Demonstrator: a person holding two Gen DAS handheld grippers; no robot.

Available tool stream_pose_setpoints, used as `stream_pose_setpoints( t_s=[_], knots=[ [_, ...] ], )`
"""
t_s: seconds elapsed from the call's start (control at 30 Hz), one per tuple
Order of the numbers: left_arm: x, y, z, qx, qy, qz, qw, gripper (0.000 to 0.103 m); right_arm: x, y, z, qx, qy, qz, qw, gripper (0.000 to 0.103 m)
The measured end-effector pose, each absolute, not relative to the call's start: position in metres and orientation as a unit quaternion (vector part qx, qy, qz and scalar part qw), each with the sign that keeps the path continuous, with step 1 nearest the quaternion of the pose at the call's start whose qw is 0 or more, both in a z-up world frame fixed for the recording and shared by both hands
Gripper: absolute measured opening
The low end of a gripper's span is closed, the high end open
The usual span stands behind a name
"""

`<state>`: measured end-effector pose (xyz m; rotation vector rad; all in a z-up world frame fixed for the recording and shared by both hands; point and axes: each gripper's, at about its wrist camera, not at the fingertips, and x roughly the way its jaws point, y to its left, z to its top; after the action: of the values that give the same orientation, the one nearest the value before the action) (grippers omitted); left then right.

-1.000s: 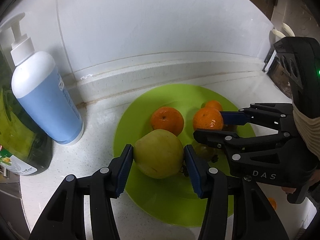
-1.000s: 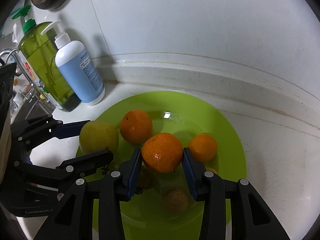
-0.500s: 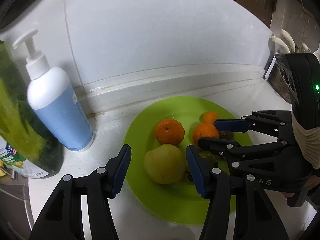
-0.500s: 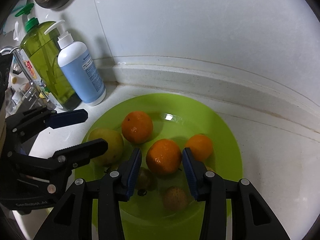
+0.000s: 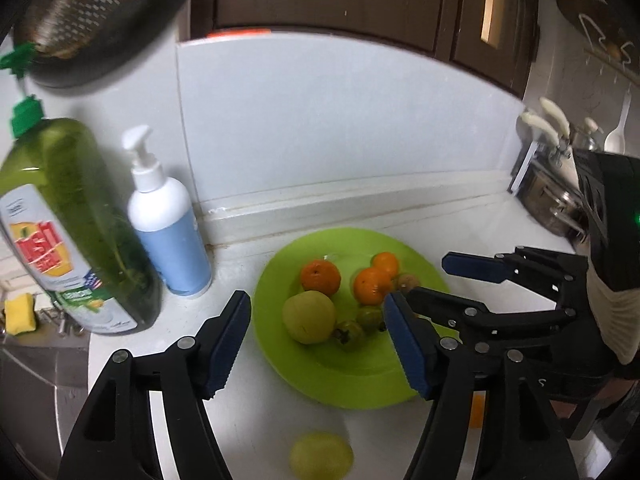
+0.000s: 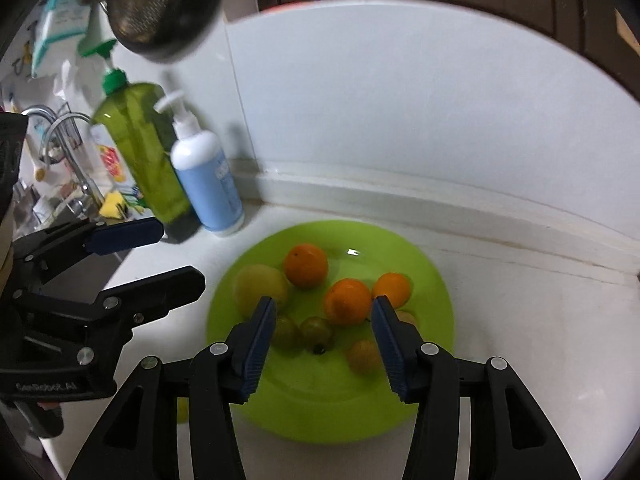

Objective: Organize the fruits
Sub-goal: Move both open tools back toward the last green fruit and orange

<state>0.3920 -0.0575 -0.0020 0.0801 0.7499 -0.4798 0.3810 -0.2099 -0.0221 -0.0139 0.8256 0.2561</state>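
Note:
A lime-green plate (image 5: pixel 352 372) (image 6: pixel 320 412) on the white counter holds a yellow-green apple (image 5: pixel 309 316) (image 6: pixel 258 288), three oranges (image 5: pixel 321 277) (image 5: pixel 373 285) (image 5: pixel 385 264) and some small green and brown fruits (image 5: pixel 350 330) (image 6: pixel 362 356). My left gripper (image 5: pixel 314 298) (image 6: pixel 180 256) hovers above and short of the apple. Its jaws are opening and nothing touches the pads. My right gripper (image 6: pixel 324 302) (image 5: pixel 426 276) hangs over the middle orange (image 6: pixel 347 300). Its jaws are opening too, clear of the fruit.
A green dish-soap bottle (image 5: pixel 76 232) and a white-and-blue pump bottle (image 5: pixel 168 232) stand left of the plate by the wall. A loose yellow-green fruit (image 5: pixel 321 456) lies on the counter in front of the plate. A faucet (image 6: pixel 60 128) and sink are far left.
The left gripper let go of the apple and the right gripper let go of the orange. Both pulled back and upward from the plate with their jaws spreading wider.

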Motion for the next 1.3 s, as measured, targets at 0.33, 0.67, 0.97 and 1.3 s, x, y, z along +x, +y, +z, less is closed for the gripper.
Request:
stream_pose_setpoints(
  t_s=[0.33, 0.67, 0.97, 1.3],
  knots=[
    [0.343, -0.045, 0.016, 0.038, 0.345, -0.233, 0.909, 0.075, 0.319, -0.209, 0.009, 0.007, 0.364, 0.104, 0.925, 0.055],
    [0.306, -0.034, 0.013, 0.043, 0.343, -0.226, 0.911, 0.079, 0.274, -0.213, 0.008, 0.041, 0.356, 0.057, 0.932, 0.055],
    [0.291, -0.029, -0.012, 0.057, 0.364, -0.221, 0.903, 0.079, 0.252, -0.211, -0.013, 0.04, 0.373, 0.027, 0.927, 0.055],
    [0.294, -0.025, -0.043, 0.054, 0.398, -0.214, 0.89, 0.079, 0.246, -0.21, -0.047, 0.069, 0.415, 0.005, 0.907, 0.055]
  ],
)
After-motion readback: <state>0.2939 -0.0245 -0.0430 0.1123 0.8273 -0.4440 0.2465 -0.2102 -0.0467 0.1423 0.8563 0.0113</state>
